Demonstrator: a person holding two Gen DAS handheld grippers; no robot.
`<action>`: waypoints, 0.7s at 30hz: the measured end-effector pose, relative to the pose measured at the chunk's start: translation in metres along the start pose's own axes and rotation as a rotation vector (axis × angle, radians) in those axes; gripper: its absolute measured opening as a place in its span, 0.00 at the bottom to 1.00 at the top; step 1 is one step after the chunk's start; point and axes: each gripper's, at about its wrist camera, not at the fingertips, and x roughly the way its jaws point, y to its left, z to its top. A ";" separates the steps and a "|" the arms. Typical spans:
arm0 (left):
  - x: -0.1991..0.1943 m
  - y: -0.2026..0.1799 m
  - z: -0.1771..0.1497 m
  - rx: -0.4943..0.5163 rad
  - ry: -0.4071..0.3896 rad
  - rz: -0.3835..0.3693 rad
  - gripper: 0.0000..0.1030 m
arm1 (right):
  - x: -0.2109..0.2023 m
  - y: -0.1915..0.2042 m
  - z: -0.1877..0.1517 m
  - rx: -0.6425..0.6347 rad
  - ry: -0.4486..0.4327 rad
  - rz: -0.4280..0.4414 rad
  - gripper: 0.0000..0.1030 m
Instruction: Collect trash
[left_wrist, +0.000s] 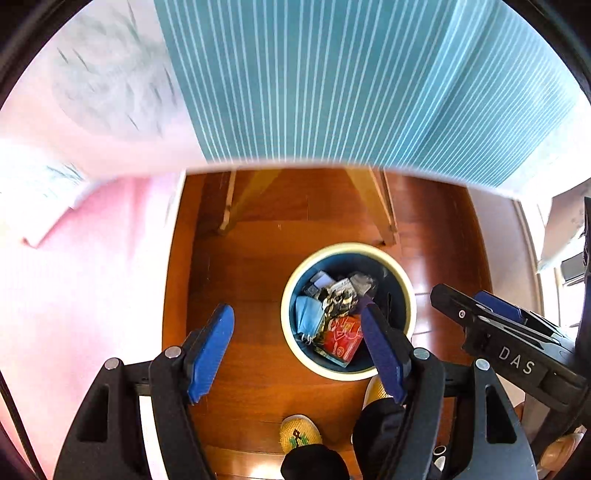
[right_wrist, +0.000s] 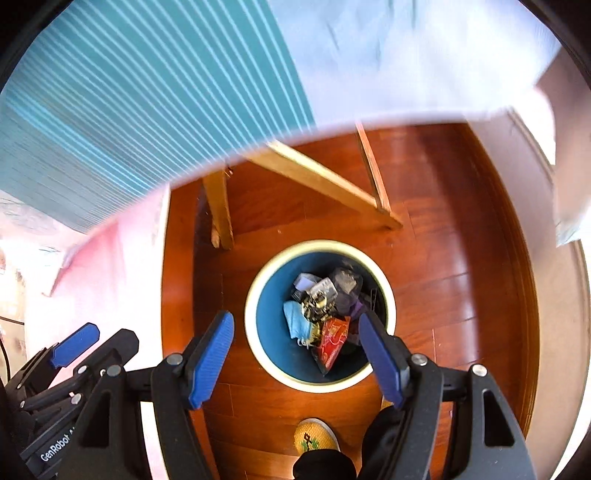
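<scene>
- Seen from above, a round bin (right_wrist: 320, 315) stands on a wooden floor (right_wrist: 443, 295), holding the gathered trash: a red wrapper (right_wrist: 334, 338), a blue face mask (right_wrist: 295, 323) and crumpled packets.
- The left tongs (left_wrist: 297, 354) and right tongs (right_wrist: 295, 356) hang above the bin, both spread wide with nothing between the pads.
- This looks like the moment after a drop; the next move would call for finding more litter elsewhere.
- A striped table (left_wrist: 332, 74) overhangs the bin, its wooden legs (right_wrist: 314, 173) just behind; the person's slippers (right_wrist: 316, 437) are near the rim.
</scene>
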 end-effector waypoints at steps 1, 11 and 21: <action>-0.010 0.000 0.003 -0.001 -0.012 0.006 0.68 | -0.009 0.002 0.002 -0.004 -0.010 0.002 0.69; -0.093 -0.006 0.043 0.000 -0.107 0.031 0.68 | -0.100 0.025 0.033 -0.021 -0.123 0.026 0.69; -0.171 -0.014 0.084 -0.001 -0.176 0.006 0.68 | -0.187 0.042 0.068 -0.052 -0.209 0.029 0.69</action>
